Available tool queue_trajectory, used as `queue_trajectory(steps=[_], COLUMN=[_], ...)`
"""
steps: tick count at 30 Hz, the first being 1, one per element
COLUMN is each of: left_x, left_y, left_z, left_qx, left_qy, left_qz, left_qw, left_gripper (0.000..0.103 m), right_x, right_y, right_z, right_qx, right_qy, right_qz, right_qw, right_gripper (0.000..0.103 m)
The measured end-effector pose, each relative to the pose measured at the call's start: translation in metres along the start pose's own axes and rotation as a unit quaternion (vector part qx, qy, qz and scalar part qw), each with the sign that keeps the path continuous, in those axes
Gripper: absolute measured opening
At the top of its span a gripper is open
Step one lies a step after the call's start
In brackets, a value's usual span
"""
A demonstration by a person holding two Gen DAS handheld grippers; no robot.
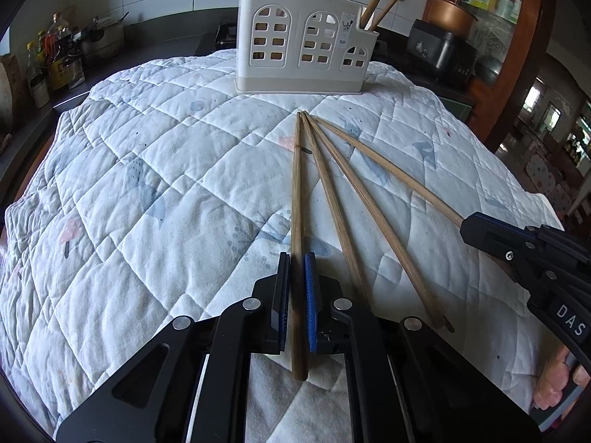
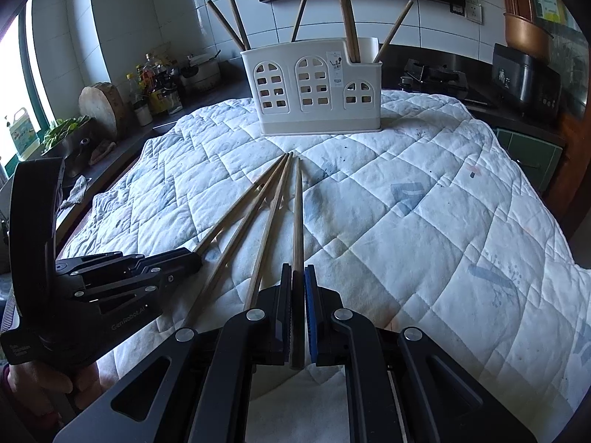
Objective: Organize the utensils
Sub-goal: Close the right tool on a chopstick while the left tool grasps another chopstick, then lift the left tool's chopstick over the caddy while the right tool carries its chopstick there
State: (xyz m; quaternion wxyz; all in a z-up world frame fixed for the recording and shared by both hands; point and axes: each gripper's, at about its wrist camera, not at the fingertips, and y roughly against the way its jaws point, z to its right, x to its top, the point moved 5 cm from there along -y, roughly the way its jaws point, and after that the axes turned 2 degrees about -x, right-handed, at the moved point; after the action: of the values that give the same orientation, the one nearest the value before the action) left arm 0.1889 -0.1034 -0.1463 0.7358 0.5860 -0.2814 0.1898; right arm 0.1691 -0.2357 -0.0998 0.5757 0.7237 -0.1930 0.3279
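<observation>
Left wrist: four chopsticks [image 1: 332, 199] fanned on quilt [image 1: 147, 184], unsorted; left gripper [image 1: 297, 295] clamped on leftmost, right gripper [image 2: 298, 295] clamped on rightmost; five or so already upright in holder [image 1: 303, 44]; neither lifted yet.

The chopsticks [image 1: 298, 221] looked like smooth brown wood. The quilt [image 1: 147, 184] was soft, puffy cloth with stitched squares. The white holder [image 1: 306, 42] looked like matt plastic with cut-out windows.
</observation>
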Motion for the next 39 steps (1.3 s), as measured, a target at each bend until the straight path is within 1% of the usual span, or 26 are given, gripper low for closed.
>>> queue_trajectory(steps=[6,11,13,16,21,24,28,36,38,39], left_x=[0.009,0.022,0.026,0.03,0.033,0.033,0.033,0.037,0.037,0.037], left_y=[0.023,0.048,0.055,0.061,0.061,0.059,0.059,0.058,0.057,0.058], left_z=[-0.003,-0.008,-0.009,-0.011,-0.017,-0.019,-0.02,-0.024,-0.025,-0.025], left_qx=[-0.012,-0.027,-0.028,-0.026,-0.029,-0.031,-0.035,-0.041,-0.041,-0.041], left_qy=[0.0,0.002,-0.002,-0.004,0.003,0.004,0.009,0.017,0.017,0.017], left_qz=[0.03,0.073,0.087,0.098,0.098,0.097,0.095,0.093,0.092,0.093], left_qw=[0.9995,0.9969,0.9958,0.9948,0.9948,0.9948,0.9948,0.9947,0.9947,0.9947], left_gripper=[0.006,0.006,0.006,0.006,0.006,0.006,0.006,0.006,0.006,0.006], right_x=[0.016,0.036,0.04,0.034,0.005,-0.009,-0.024,-0.027,-0.027,-0.027], right_y=[0.021,0.037,0.039,0.03,0.002,-0.011,-0.022,-0.027,-0.027,-0.025], right_z=[-0.005,-0.012,-0.014,-0.012,-0.002,0.002,0.002,0.001,0.001,0.0], right_qx=[-0.002,-0.001,0.0,-0.005,-0.003,-0.005,-0.007,-0.012,-0.016,-0.017], right_qy=[0.01,0.025,0.028,0.029,0.019,0.018,0.023,0.025,0.028,0.029], right_qz=[0.029,0.057,0.062,0.049,-0.001,-0.025,-0.048,-0.059,-0.059,-0.055], right_qw=[1.0,0.998,0.998,0.998,1.0,1.0,0.999,0.998,0.998,0.998], right_gripper=[0.007,0.007,0.007,0.007,0.009,0.012,0.012,0.012,0.01,0.007])
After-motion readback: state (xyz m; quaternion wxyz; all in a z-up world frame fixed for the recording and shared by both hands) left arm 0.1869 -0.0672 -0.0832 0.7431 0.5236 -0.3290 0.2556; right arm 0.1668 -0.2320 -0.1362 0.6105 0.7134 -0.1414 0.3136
